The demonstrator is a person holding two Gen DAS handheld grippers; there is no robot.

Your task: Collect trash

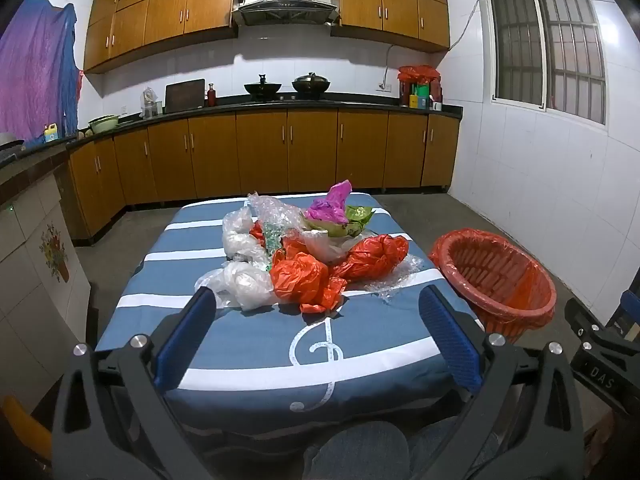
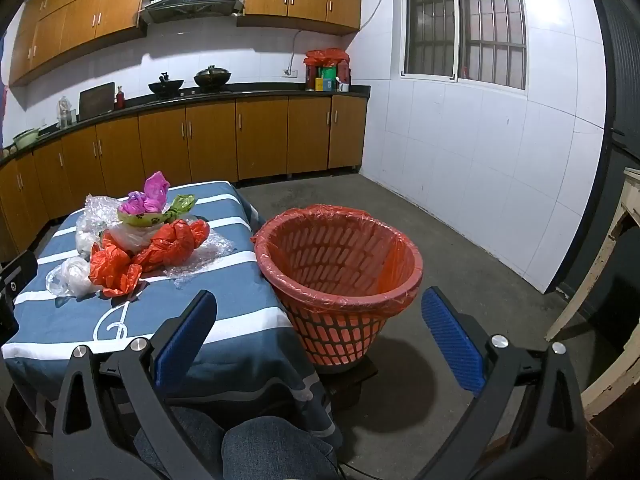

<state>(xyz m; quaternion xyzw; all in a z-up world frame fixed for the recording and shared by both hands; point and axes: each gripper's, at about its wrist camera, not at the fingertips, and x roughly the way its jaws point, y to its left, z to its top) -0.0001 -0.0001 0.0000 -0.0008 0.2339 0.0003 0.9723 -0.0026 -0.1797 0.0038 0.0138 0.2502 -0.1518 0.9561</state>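
Observation:
A heap of crumpled plastic bags (image 1: 308,248) in orange, white, clear, pink and green lies mid-table on a blue striped cloth (image 1: 256,344). The same heap (image 2: 140,236) shows at the left of the right wrist view. An orange slatted bin (image 2: 340,268) lined with an orange bag stands on the floor right of the table, also seen as the bin (image 1: 496,276). My left gripper (image 1: 316,300) is open, just short of the heap, nothing between its blue pads. My right gripper (image 2: 320,300) is open too, hanging in front of the bin's near side.
The table edge (image 2: 276,320) nearly touches the bin. Wooden kitchen cabinets (image 1: 280,152) and a counter with pots run along the back wall. A person's knees in jeans (image 2: 256,448) sit below the grippers. A pale wooden frame (image 2: 616,264) stands at the right.

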